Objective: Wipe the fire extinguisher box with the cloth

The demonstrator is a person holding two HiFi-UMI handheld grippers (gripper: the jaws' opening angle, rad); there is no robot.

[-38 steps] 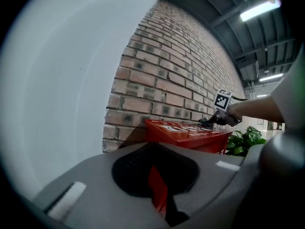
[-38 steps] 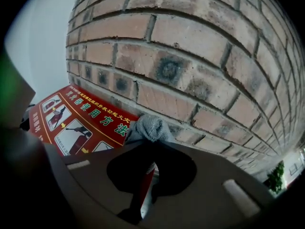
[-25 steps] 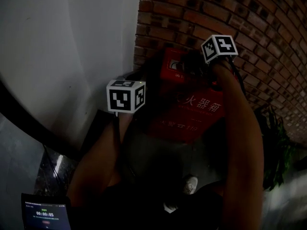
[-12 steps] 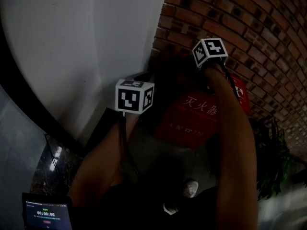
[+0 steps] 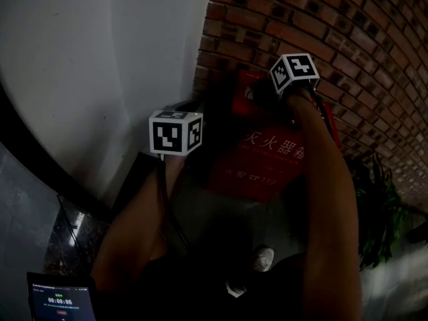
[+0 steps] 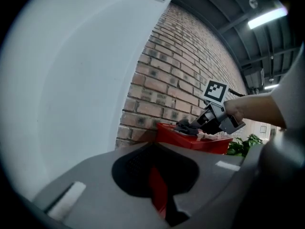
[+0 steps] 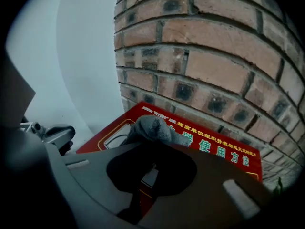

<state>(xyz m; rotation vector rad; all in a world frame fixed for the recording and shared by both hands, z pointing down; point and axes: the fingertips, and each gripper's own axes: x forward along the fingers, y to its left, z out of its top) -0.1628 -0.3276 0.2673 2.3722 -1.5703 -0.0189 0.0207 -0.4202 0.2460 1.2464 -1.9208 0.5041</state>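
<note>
The red fire extinguisher box (image 5: 267, 162) stands against the brick wall; it also shows as a red box (image 6: 202, 143) and, from above, as its printed lid (image 7: 224, 151). My right gripper (image 5: 259, 93) is over the lid's left part, shut on a grey cloth (image 7: 150, 128) that rests on the lid. From the side, the cloth (image 6: 183, 126) hangs from the right gripper (image 6: 191, 126). My left gripper (image 5: 186, 111) hovers left of the box, jaws together and empty, clear of it; it also shows as the left gripper (image 7: 53, 135).
A brick wall (image 5: 348, 39) runs behind the box and meets a white wall (image 5: 100, 59) on the left. A green plant (image 5: 378, 212) stands right of the box. A screen with a timer (image 5: 60, 299) sits at lower left. A shoe (image 5: 263, 257) is below.
The right gripper slid the cloth along the lid toward the white wall, then a little back. The head view swung with it. The left gripper stayed beside the box.
</note>
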